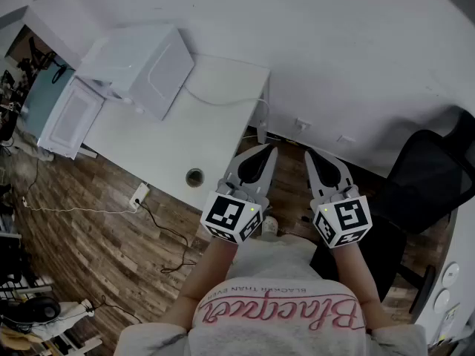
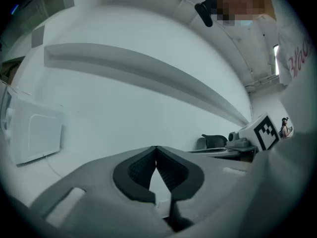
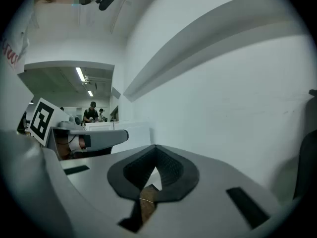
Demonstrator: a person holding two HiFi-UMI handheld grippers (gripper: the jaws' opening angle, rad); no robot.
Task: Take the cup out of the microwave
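Observation:
The white microwave (image 1: 141, 64) stands at the far left end of the white table (image 1: 215, 124); its door (image 1: 70, 117) seems swung open toward the left. No cup shows in any view. My left gripper (image 1: 267, 150) and right gripper (image 1: 310, 154) hover side by side off the table's right end, pointing level at the white wall, both shut with nothing between the jaws. In the left gripper view the jaw tips meet (image 2: 156, 148) and the microwave (image 2: 32, 133) sits far left. The right gripper view shows its tips together (image 3: 155, 148).
A black office chair (image 1: 430, 176) stands to the right. A cable (image 1: 223, 101) runs across the table and a round grommet hole (image 1: 194, 176) sits near its front edge. A power strip (image 1: 139, 193) lies on the wooden floor. The wall is close ahead.

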